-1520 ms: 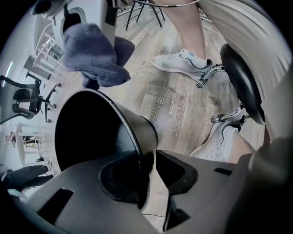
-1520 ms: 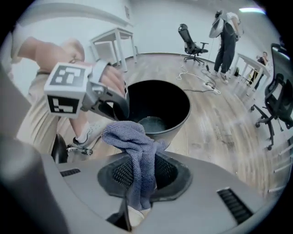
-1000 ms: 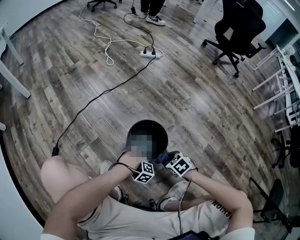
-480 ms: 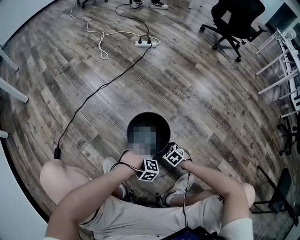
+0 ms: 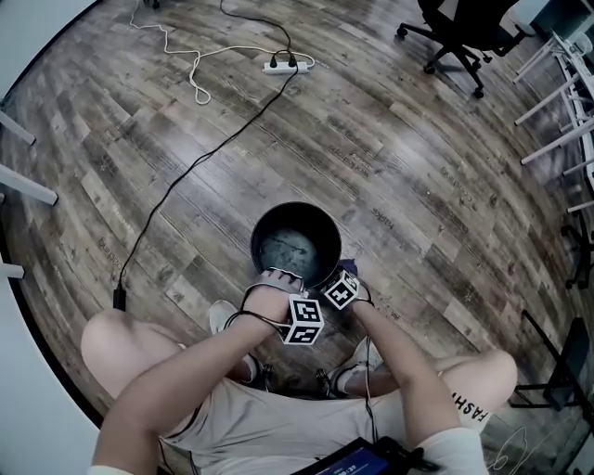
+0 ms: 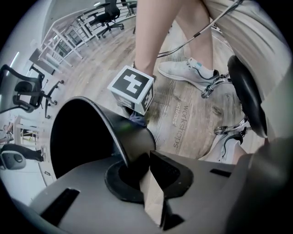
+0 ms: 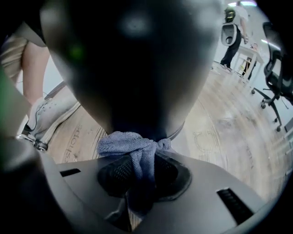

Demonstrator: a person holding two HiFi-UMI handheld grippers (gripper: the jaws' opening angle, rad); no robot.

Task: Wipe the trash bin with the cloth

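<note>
The black trash bin (image 5: 325, 232) stands open-topped on the wood floor (image 5: 418, 167), just ahead of the person's shoes (image 5: 221, 320). Its round mouth faces the head camera, and down inside, the bottom shows dull grey with pale streaks; whether any of that is loose matter cannot be told. The left gripper (image 6: 137, 171) points down over the near rim. Its jaws, which have just been closing, stand narrow with the thin bin wall pinched between the pads, one pad inside the bin and the other outside. In the left gripper view the bin's interior is only a dark hollow. The right gripper (image 7: 137, 167) is just beside it to the right, against the bin's outer wall, and its jaws are clamped on a blue-grey cloth (image 7: 130, 144). The bunched cloth bulges out ahead of the pads and presses on the dark curved side of the bin, which fills the upper part of the right gripper view. From the left gripper view the right gripper's marker cube (image 6: 132, 89) sits just beyond the rim, with a bit of the cloth showing under it. Farther off on the floor lies a white power strip (image 5: 283, 65), with a black cable (image 5: 186, 172) running from it toward the lower left. An office chair (image 5: 455, 28) stands at the top right, well apart from the bin.
</note>
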